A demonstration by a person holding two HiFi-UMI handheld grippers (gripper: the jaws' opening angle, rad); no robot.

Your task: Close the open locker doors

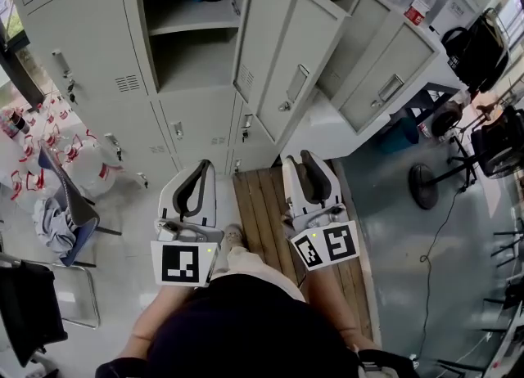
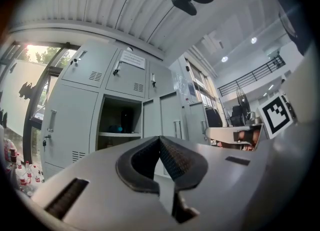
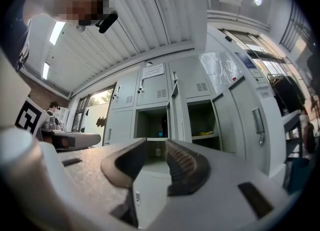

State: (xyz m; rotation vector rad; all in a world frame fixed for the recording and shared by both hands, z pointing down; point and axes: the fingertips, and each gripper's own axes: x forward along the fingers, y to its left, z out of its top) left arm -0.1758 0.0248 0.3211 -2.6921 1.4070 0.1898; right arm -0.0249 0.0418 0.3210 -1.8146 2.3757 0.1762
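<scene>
Facing a bank of grey lockers (image 1: 82,41), a person stands on wooden boards (image 1: 262,213) with the left forearm (image 1: 147,323) and right forearm (image 1: 327,299) stretched forward side by side. Each hand carries a gripper aimed roughly level at the lockers.

The left gripper (image 1: 203,165) has its 2 jaw tips pressed together, with nothing between them. The right gripper (image 1: 300,157) has its jaws partly apart with an empty gap, through which its own view shows the lockers. Neither gripper touches anything, and both are well apart from the doors.

Near the middle of the bank, 1 compartment (image 1: 192,57) gapes open, showing a shelf (image 1: 192,18) with a small blue thing at the back. Its door (image 1: 286,49) swings out toward the person, handle and key visible. Just to the right, a second door (image 1: 385,69) also stands wide open. The doors at the bank's left edge are shut.
</scene>
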